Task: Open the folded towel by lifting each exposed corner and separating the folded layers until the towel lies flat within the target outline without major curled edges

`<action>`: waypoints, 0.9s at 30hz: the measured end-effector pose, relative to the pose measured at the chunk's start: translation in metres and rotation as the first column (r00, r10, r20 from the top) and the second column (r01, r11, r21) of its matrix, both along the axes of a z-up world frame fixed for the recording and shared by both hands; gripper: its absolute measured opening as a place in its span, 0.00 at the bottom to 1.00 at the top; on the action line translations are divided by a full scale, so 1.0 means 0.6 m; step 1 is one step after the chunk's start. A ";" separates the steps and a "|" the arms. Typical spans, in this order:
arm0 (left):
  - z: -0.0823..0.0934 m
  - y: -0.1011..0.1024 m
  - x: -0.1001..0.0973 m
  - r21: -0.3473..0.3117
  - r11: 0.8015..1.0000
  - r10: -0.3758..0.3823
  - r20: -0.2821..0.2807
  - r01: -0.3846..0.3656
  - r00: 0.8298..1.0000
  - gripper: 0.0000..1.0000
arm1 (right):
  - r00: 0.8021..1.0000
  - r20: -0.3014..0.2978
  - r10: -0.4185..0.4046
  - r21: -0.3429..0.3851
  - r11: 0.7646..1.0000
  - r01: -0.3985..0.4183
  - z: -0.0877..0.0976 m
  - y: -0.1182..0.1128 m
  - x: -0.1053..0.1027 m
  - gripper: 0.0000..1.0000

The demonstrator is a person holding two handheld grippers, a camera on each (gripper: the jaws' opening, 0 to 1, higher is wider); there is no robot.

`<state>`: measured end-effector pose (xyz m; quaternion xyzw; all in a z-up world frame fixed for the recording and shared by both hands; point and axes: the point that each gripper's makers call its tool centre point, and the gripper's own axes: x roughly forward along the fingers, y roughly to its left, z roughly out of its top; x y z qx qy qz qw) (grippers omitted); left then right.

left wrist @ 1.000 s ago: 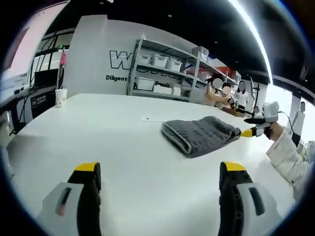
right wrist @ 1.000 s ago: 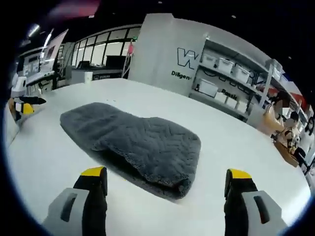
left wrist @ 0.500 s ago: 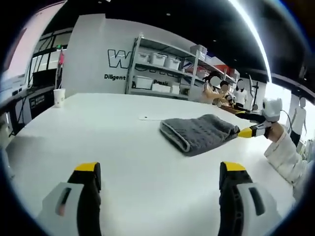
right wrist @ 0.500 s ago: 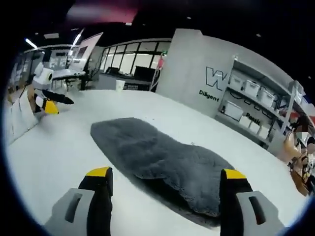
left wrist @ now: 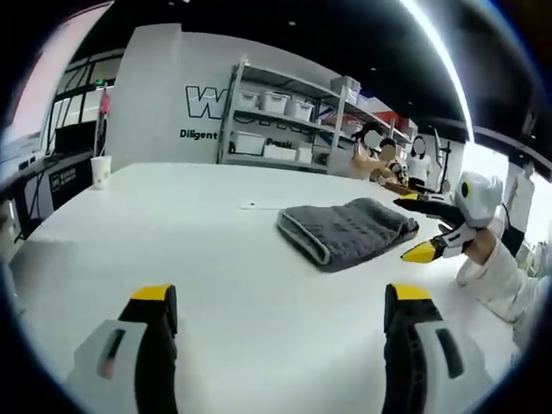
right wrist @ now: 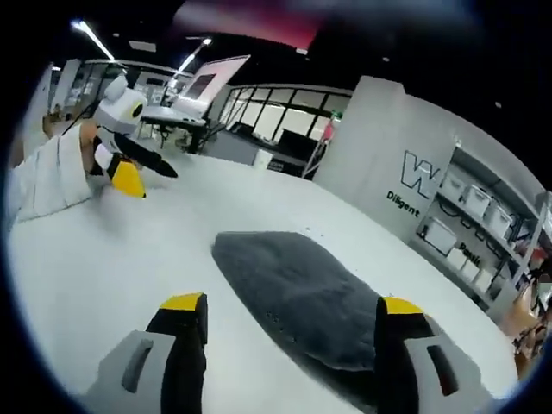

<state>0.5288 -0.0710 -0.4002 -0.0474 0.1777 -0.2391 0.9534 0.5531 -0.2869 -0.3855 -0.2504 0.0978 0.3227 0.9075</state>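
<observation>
A grey folded towel (left wrist: 345,231) lies on the white table (left wrist: 216,250), its thick folded edge toward the left gripper view. My left gripper (left wrist: 280,297) hovers open well short of it, nothing between its yellow-tipped fingers. From the right comes my right gripper (left wrist: 412,226), open beside the towel's far end and apart from it. In the right gripper view the towel (right wrist: 293,285) stretches away just beyond my open right gripper (right wrist: 291,304). The left gripper (right wrist: 148,178) is at the upper left, held by a white sleeve (right wrist: 43,181).
A paper cup (left wrist: 101,171) stands near the table's far left edge. Metal shelves (left wrist: 285,129) with white bins line the back wall, and people (left wrist: 379,155) sit beyond the table. A small flat white piece (left wrist: 259,206) lies behind the towel.
The right gripper has drawn back from the towel's end and tilted, its fingers now spread one above the other. Its view has swung toward the left gripper. The towel keeps its shape.
</observation>
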 end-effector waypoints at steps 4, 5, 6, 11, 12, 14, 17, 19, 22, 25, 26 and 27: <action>-0.001 -0.002 -0.001 0.015 1.000 -0.007 -0.002 0.007 1.000 0.99 | 0.999 -0.006 0.046 -0.019 0.999 -0.046 -0.010 0.034 0.003 0.69; -0.001 -0.002 -0.002 0.019 1.000 -0.008 -0.001 0.008 1.000 0.99 | 0.998 -0.007 0.055 -0.036 0.998 -0.055 -0.014 0.041 0.005 0.69; -0.001 -0.002 -0.002 0.026 1.000 -0.008 0.000 0.008 1.000 0.99 | 0.998 -0.008 0.063 -0.052 0.997 -0.063 -0.017 0.050 0.009 0.68; -0.001 0.000 -0.002 0.034 0.999 -0.006 0.000 0.006 1.000 0.99 | 0.992 -0.024 0.120 -0.087 0.989 -0.122 -0.034 0.089 0.013 0.61; 0.000 0.000 -0.001 0.034 0.999 -0.005 0.002 0.005 1.000 0.99 | 0.991 -0.025 0.131 -0.095 0.987 -0.133 -0.038 0.099 0.015 0.59; 0.000 -0.001 -0.002 0.035 0.999 -0.007 0.003 0.007 1.000 0.99 | 0.987 -0.026 0.157 -0.116 0.981 -0.158 -0.046 0.117 0.013 0.55; -0.002 -0.003 -0.002 0.037 0.999 -0.012 -0.003 0.012 1.000 0.99 | 0.985 -0.033 0.172 -0.117 0.978 -0.175 -0.053 0.136 0.011 0.49; -0.001 -0.003 -0.002 0.039 0.999 -0.013 0.000 0.013 1.000 0.99 | 0.984 -0.034 0.175 -0.113 0.978 -0.178 -0.052 0.142 0.016 0.46; 0.000 -0.004 -0.003 0.038 0.999 -0.016 0.003 0.015 1.000 0.99 | 0.984 -0.036 0.177 -0.102 0.978 -0.180 -0.052 0.153 0.021 0.41; -0.001 -0.004 -0.004 0.040 0.999 -0.017 0.000 0.017 1.000 0.98 | 0.976 -0.032 0.215 -0.099 0.971 -0.217 -0.053 0.173 0.020 0.40; -0.002 -0.004 -0.004 0.039 0.999 -0.017 0.000 0.017 1.000 0.98 | 0.976 -0.026 0.216 -0.112 0.970 -0.217 -0.055 0.177 0.020 0.38; -0.002 -0.003 -0.004 0.040 0.999 -0.016 0.000 0.016 1.000 0.98 | 0.977 -0.024 0.212 -0.130 0.968 -0.213 -0.058 0.180 0.022 0.37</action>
